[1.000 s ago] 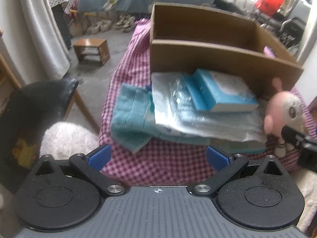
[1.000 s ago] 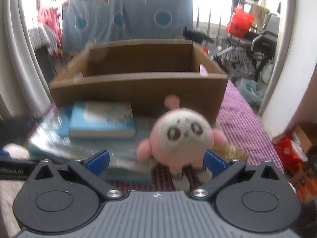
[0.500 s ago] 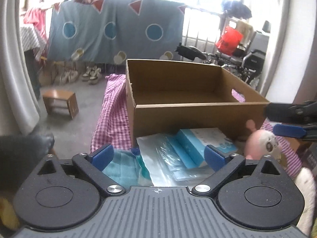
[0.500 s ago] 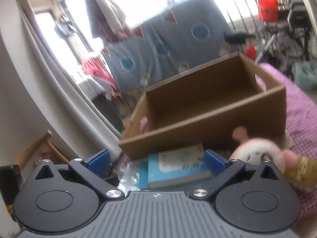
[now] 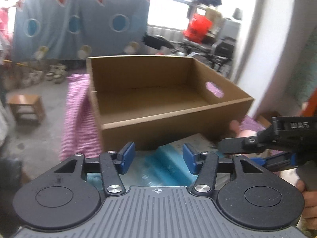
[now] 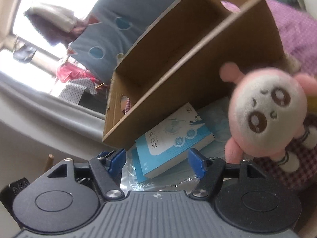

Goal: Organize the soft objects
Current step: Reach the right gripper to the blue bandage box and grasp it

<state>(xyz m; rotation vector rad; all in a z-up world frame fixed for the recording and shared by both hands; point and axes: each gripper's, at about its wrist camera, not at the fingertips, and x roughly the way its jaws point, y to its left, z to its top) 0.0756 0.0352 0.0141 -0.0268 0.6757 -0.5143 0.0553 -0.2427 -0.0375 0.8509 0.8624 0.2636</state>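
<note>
An open, empty cardboard box (image 5: 178, 117) stands on a pink checked cloth (image 5: 79, 109); it also shows in the right wrist view (image 6: 178, 69). In front of it lie a blue-and-white mask box (image 6: 172, 140) and clear plastic packs (image 5: 158, 166). A pink plush toy (image 6: 265, 115) stands at the right of them, close to my right gripper (image 6: 156, 162). My right gripper is open and empty, tilted, with the mask box between its fingers' line of sight. My left gripper (image 5: 156, 158) is open and empty, above the packs. The right gripper's body (image 5: 277, 138) reaches in from the right.
A small wooden stool (image 5: 25, 107) stands on the floor at the left. A blue hanging cloth with circles (image 5: 79, 25) and shoes lie behind. A white wall (image 5: 277, 49) is at the right. A curtain (image 6: 49, 103) hangs at the left.
Both grippers' fingers have narrowed but stay open. The right gripper has rolled and moved closer to the plush toy. The left gripper has shifted, and the right gripper now reaches further into its view.
</note>
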